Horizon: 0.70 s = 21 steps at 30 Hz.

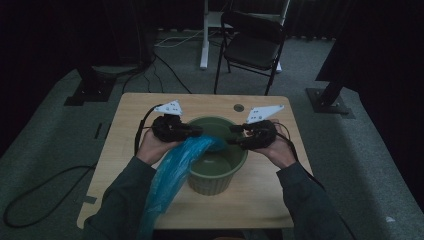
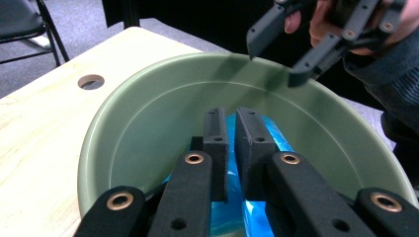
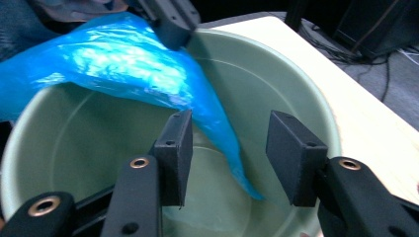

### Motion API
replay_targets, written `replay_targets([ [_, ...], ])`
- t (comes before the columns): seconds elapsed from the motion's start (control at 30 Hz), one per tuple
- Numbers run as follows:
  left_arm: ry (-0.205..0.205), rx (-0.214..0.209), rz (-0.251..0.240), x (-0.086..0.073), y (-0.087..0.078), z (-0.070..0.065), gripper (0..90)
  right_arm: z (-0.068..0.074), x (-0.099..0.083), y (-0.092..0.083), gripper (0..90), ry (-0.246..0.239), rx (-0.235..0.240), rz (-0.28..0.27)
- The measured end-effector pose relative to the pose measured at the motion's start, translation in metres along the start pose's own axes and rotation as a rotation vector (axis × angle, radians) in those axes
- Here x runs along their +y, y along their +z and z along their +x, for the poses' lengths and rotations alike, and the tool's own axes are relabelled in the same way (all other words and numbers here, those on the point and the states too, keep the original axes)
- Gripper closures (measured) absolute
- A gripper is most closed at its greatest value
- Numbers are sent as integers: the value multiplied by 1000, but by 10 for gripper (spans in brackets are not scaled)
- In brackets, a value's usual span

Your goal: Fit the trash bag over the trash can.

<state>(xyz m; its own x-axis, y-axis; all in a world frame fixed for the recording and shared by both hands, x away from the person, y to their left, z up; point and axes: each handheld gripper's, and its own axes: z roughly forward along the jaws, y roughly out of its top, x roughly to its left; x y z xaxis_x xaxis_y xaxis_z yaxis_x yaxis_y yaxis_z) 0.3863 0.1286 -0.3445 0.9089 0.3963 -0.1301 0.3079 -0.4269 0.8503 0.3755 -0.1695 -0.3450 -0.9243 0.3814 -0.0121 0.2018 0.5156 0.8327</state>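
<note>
Lining a round sage-green plastic bin [image 1: 216,172] with a thin, crinkly blue plastic bag [image 1: 172,175], by the look of it. Bin standing upright at the middle of the pale wooden tabletop [image 1: 125,125], ribbed wall toward the person.

Left hand-held gripper [image 1: 197,131] at the bin's left rim, pinched nearly together on a fold of the blue bag [image 2: 257,143], blue film visible between and below the two black pads. Held there, probably, to keep the bag's top edge up at rim height while the other end is worked inward. From that pinch, most of the bag trailing out over the bin's near-left rim, down across the left sleeve and off the tabletop's near edge; one tapering corner of the bag [image 3: 222,133] hanging down inside the bin toward its floor.

Right hand-held gripper [image 1: 234,136] at the bin's right rim, jaws standing wide apart, nothing pressed between them. Seen from its own camera [image 3: 230,158], the bag's hanging corner lying in the gap between the pads, touching neither so far as can be told. Positioned so, likely, to take a second hold on the film and spread the bag's mouth across the bin.

Beyond the bin, a small round hole [image 1: 239,107] in the tabletop.
</note>
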Motion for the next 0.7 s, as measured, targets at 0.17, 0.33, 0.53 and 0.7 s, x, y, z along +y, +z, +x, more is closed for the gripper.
replay_targets([
  [0.17, 7, -2, -1, -1, -6, 0, 760, 2, 1, 3, 506, -5, 12, -6],
  [0.33, -4, -2, -10, -2, -10, 1, 733, 5, 3, 8, 480, -16, 40, -10],
  [0.53, -1, -10, -13, -1, -10, 0, 734, 8, 7, 17, 439, -44, 54, 17],
  [0.7, 0, -12, -19, -1, -9, 0, 734, 8, 8, 24, 427, -59, 61, 28],
])
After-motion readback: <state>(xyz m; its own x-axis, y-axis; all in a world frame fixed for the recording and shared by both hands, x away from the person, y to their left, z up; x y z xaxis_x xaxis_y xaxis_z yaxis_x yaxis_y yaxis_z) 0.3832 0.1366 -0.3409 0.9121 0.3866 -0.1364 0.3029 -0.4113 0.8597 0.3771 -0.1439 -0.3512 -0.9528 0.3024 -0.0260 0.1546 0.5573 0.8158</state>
